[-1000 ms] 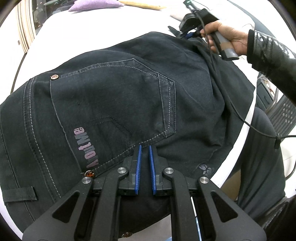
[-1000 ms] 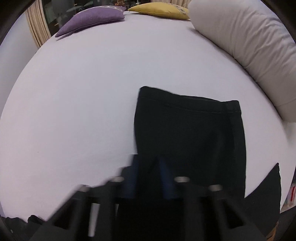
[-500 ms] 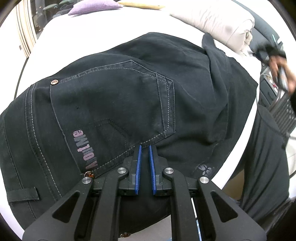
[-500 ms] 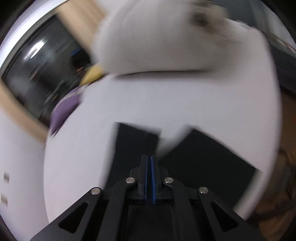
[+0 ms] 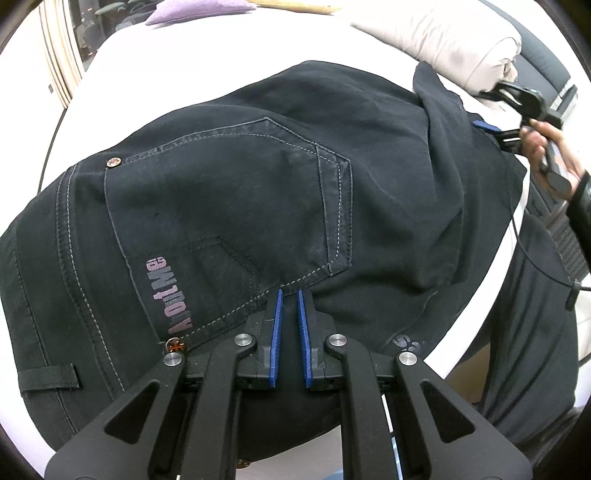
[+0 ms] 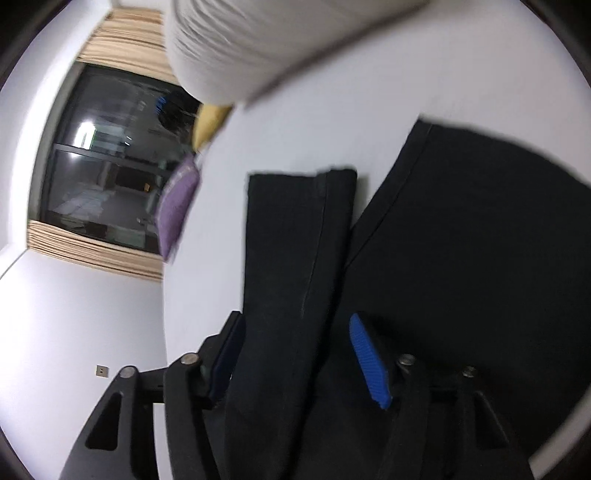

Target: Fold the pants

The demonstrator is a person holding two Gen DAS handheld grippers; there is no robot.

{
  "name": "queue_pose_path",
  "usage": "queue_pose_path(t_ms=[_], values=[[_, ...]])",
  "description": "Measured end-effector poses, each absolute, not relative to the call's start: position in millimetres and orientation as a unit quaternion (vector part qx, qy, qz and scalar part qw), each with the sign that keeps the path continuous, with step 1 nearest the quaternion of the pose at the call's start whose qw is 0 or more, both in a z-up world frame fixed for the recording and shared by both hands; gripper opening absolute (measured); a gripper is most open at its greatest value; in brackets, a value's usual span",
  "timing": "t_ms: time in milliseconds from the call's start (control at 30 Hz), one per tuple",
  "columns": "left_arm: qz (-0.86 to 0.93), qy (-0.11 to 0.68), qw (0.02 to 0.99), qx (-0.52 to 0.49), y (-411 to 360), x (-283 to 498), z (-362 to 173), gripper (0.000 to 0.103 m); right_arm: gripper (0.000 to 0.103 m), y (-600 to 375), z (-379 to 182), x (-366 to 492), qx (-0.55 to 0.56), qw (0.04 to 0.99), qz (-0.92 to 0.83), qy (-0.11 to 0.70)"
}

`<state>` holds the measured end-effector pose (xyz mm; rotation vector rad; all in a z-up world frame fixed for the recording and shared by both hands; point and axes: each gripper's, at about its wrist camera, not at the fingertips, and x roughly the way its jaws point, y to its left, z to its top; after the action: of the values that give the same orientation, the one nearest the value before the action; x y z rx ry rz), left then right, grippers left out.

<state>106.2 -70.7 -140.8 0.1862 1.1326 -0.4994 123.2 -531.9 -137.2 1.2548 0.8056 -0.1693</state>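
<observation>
Black pants [image 5: 258, 177] lie on the white bed [image 5: 177, 74], back pocket up. My left gripper [image 5: 290, 293] points down at the pocket's lower seam, its blue pads nearly together and pinching the fabric there. At the pants' far right edge a hand holds my right gripper [image 5: 493, 131], one blue pad showing. In the right wrist view its jaws [image 6: 295, 325] are opening wide. A folded pant leg [image 6: 295, 229] runs between them, and the pads do not press on it. The wider part of the pants [image 6: 461, 240] lies to the right.
A beige rolled duvet [image 5: 443, 48] lies along the bed's far right. A purple cushion [image 5: 192, 7] and a yellow one [image 5: 295, 5] sit at the far end. A dark window [image 6: 103, 166] is beyond. The person's dark-clad leg [image 5: 528, 314] and a mesh chair [image 5: 569, 247] stand beside the bed.
The right gripper swung from the far side of the pants to their right edge, rolled over, and went from shut to wide apart. The left gripper stayed put.
</observation>
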Motion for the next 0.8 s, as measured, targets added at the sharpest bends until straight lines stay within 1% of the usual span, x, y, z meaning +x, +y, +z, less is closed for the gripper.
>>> queue_pose_path(t_ms=[67,133,167,200,233,267,400,533,733,800], values=[[-0.234,0.531,0.810,0.088,-71.1,106.5,-141.8,0.009,0.056,-533.0,-141.1,131.6,0.578,0.728,-0.074,0.361],[-0.234,0.532,0.809,0.087,-70.4,107.3,-142.5,0.009,0.053,-531.4,-146.1,132.6,0.578,0.729,-0.072,0.360],[-0.234,0.532,0.809,0.087,-70.8,107.7,-142.7,0.009,0.041,-530.4,-146.9,136.5,0.575,0.730,-0.071,0.363],[-0.234,0.532,0.809,0.088,-71.1,108.0,-142.9,0.009,0.024,-530.6,-147.1,138.7,0.568,0.731,-0.074,0.369],[-0.234,0.532,0.809,0.089,-69.5,107.9,-143.0,0.009,0.013,-530.7,-146.1,137.5,0.562,0.735,-0.078,0.371],[-0.234,0.533,0.808,0.088,-69.3,108.4,-143.2,0.009,0.007,-530.8,-146.4,136.8,0.557,0.740,-0.082,0.368],[-0.234,0.534,0.808,0.089,-68.9,109.3,-143.5,0.009,0.004,-532.8,-129.5,107.5,0.545,0.765,-0.104,0.325],[-0.235,0.533,0.807,0.092,-69.3,109.4,-143.5,0.009,0.004,-544.7,-119.3,46.3,0.558,0.769,-0.144,0.276],[-0.234,0.532,0.808,0.098,-72.3,107.4,-142.3,0.009,0.003,-570.1,-147.1,-48.9,0.596,0.721,-0.252,0.251],[-0.232,0.532,0.809,0.098,-73.6,106.2,-141.5,0.009,0.003,-574.1,-155.0,-55.5,0.610,0.710,-0.247,0.251]])
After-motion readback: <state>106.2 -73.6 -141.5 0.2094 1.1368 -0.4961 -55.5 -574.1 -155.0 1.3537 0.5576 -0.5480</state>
